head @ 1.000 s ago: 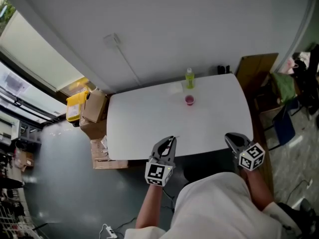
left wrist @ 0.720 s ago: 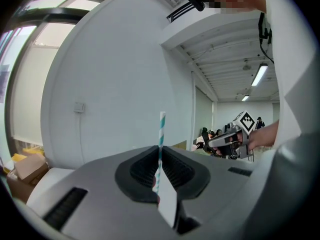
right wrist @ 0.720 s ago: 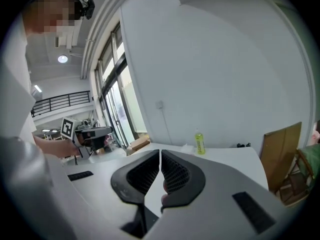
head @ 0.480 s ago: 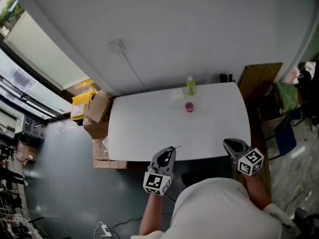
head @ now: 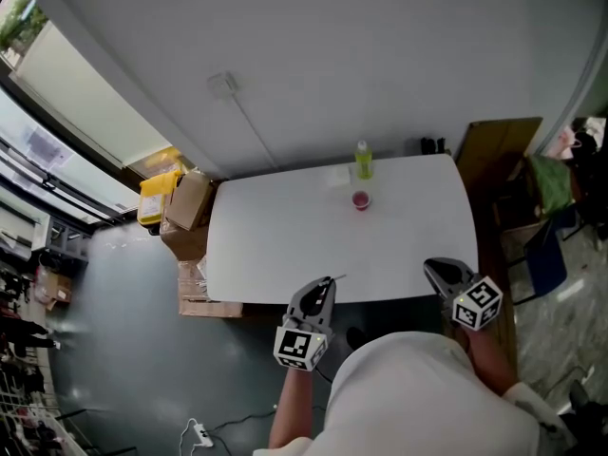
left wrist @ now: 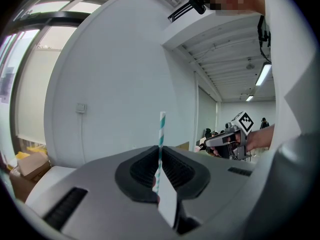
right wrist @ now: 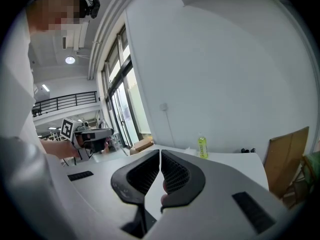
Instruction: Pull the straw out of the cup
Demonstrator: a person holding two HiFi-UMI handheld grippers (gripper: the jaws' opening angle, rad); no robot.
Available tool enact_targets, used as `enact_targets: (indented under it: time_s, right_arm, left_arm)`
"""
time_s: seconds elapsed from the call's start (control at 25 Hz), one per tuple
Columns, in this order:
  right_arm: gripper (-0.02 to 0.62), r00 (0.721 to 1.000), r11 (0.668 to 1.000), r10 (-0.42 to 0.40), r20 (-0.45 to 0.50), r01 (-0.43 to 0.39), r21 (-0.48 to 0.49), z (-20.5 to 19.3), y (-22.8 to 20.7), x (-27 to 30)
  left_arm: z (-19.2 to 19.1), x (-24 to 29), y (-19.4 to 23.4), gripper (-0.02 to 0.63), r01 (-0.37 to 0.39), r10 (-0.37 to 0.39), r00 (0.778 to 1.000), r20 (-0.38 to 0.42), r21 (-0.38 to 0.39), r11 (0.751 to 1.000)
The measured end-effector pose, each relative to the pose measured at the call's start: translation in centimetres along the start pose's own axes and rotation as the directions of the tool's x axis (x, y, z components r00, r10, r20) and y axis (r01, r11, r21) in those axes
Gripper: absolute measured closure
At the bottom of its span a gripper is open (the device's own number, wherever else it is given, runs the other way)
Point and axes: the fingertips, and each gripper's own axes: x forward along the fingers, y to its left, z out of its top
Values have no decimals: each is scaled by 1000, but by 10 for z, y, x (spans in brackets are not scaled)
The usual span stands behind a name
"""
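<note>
- The left claw (left wrist: 160,156) is clamped on the teal-and-white striped straw (left wrist: 161,131), which stands upright between its pads, its top rising above the jaws.
- The right claw (right wrist: 160,158) is closed, with nothing between its jaws.
- Seen from the head, both claws hang at the near edge of the white desk (head: 275,240), well apart from each other.
- The pink cup (head: 360,200) sits toward the desk's far side, well apart from the straw.
- Just behind the cup stands a green bottle (head: 363,160), near the far edge by the wall (head: 380,55).
- Cardboard boxes (head: 187,202) sit beside the desk's left end.
</note>
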Motion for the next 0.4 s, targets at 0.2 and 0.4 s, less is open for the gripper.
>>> enact_targets:
  time_s: [0.2, 0.4]
  right_arm:
    - [555, 1000, 1000, 5, 8, -5, -1, 2, -1, -2]
    - [555, 1000, 1000, -12, 20, 12, -2, 5, -4, -6]
  left_arm:
    - [0, 1, -2, 583, -1, 1, 1000, -4, 1, 1000]
    - [4, 1, -6, 583, 4, -4, 1000, -3, 5, 1000]
